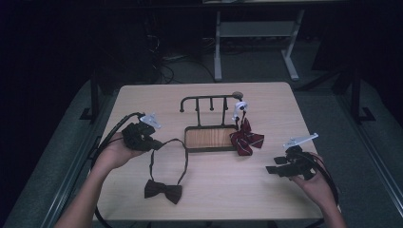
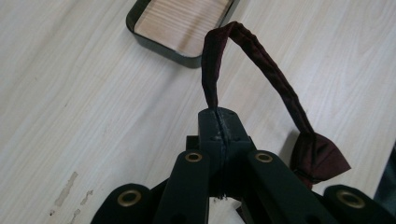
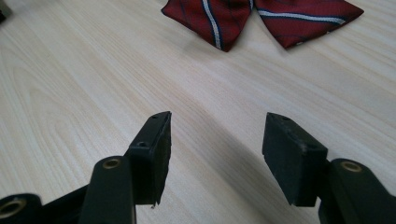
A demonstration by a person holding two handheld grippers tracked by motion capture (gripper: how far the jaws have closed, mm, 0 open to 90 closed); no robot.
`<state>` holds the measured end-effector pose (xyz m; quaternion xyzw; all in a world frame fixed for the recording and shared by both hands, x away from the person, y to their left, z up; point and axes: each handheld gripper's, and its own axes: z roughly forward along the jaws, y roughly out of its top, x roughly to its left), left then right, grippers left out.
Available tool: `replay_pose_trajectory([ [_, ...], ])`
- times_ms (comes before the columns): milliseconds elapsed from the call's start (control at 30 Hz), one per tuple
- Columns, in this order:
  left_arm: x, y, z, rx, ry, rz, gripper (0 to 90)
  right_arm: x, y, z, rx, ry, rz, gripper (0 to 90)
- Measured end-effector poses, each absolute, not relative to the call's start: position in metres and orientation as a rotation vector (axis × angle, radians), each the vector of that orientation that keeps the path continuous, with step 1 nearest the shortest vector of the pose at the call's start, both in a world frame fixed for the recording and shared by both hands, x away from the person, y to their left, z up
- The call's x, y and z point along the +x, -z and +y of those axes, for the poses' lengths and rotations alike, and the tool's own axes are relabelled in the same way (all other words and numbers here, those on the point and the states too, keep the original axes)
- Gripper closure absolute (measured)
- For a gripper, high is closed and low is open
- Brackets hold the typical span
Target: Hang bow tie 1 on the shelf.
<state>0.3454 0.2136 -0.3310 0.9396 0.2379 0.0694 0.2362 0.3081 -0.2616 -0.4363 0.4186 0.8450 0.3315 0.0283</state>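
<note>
A: The left gripper (image 2: pixel 219 122) had its jaws pressed together on the strap (image 2: pixel 261 70) of the dark bow tie (image 1: pixel 163 191). The strap looped up from the pinch; the bow itself lay on the table (image 1: pixel 228 190) near the front edge.

B: And the rack (image 1: pixel 209 102)?

A: Behind its wooden tray (image 1: pixel 209 137), pegs free on the left. The striped red bow tie (image 1: pixel 246 138) hung at its right end. For a clean hang, the loop probably needed lifting higher and held wide before meeting a peg.

B: Poses?

A: Left hand (image 1: pixel 111 153) was palm-up, gripper pointing right toward the tray. The right gripper (image 1: pixel 272 169) sat low at the right, jaws spread, nothing between them, aimed left.
</note>
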Motion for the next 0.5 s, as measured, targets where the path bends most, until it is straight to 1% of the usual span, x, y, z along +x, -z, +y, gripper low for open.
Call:
replay_pose_trajectory([
  [300, 0.34, 0.312, 0.21, 2.592, -0.215, 0.598, 89.8, 0.308, 0.436, -0.26, 1.302, -1.022, 2.604, 42.1],
  [500, 0.34, 0.303, 0.209, 2.582, -0.225, 0.597, 89.8, 0.308, 0.436, -0.261, 1.3, -1.022, 2.603, 42.1],
])
